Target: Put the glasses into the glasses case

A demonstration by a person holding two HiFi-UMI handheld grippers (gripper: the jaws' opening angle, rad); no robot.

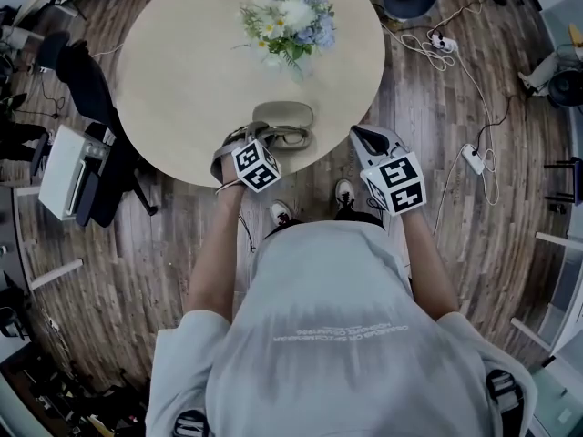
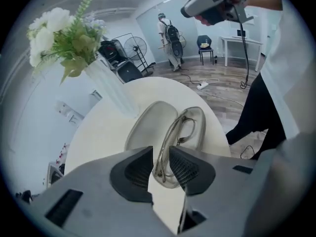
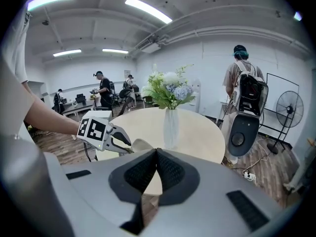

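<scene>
The person stands at the round table (image 1: 191,80), holding one gripper in each hand. The glasses case (image 1: 284,114) lies open on the table near the edge closest to the person, in front of a vase of flowers (image 1: 290,21). The glasses (image 2: 183,127) lie folded inside one half of the case, and the other half beside them shows its pale lining. The left gripper (image 2: 159,154) reaches to the case; its jaws are drawn close together, with only a narrow gap, and they hold the near end of the glasses between the dark pads. The right gripper (image 1: 367,139) is held at the table's edge, to the right of the case and apart from it. Its jaws are pressed together with nothing between them.
</scene>
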